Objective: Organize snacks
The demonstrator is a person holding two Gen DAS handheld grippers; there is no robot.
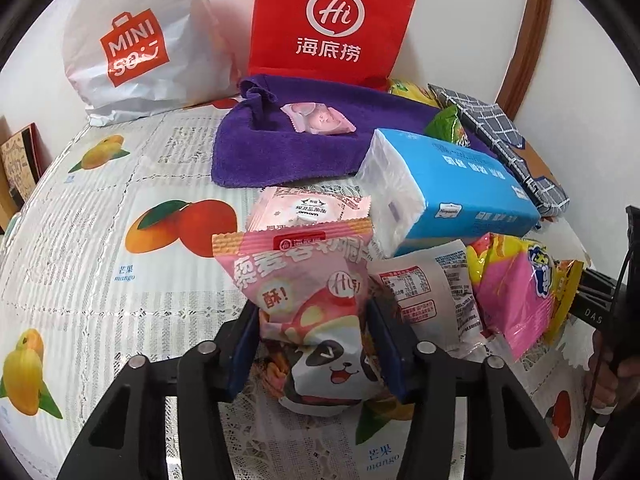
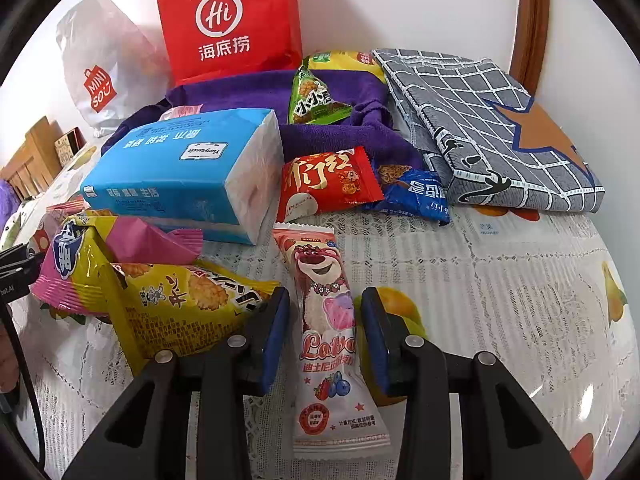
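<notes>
The left gripper [image 1: 310, 344] is clamped on the pink panda snack packet [image 1: 316, 320]: both blue pads press into the creased lower half of the wrapper, which stands up between them, just in front of the blue tissue pack [image 1: 448, 184]. The right gripper [image 2: 325, 336] straddles the strawberry-bear snack bar [image 2: 326, 320], which lies flat on the fruit-print tablecloth [image 2: 500, 300] in front of the tissue pack; the jaws stand apart, with a visible gap between each pad and the wrapper, so no grip is made. The step in hand appears to be pick-up: one packet secured, a second lined up. The next move probably calls for closing the right jaws squarely on the bar, then lifting both items clear before carrying them to a collecting place, which the pictures do not identify. Beside the bar, toward the tissue pack's near left, the yellow rice-cracker bag [image 2: 176, 304] nearly touches the left pad, so clearance there is tight. To the right of the bar the cloth is open. Beyond the tissue pack lie a red packet [image 2: 328, 184], a blue packet [image 2: 416, 192], a green packet [image 2: 316, 98] on the purple towel [image 2: 340, 132], and a folded grey checked cloth [image 2: 480, 120]. Farthest back, against the wall behind the tissue pack, stand the red paper bag [image 2: 228, 20] and a white shopping bag [image 2: 104, 64].
</notes>
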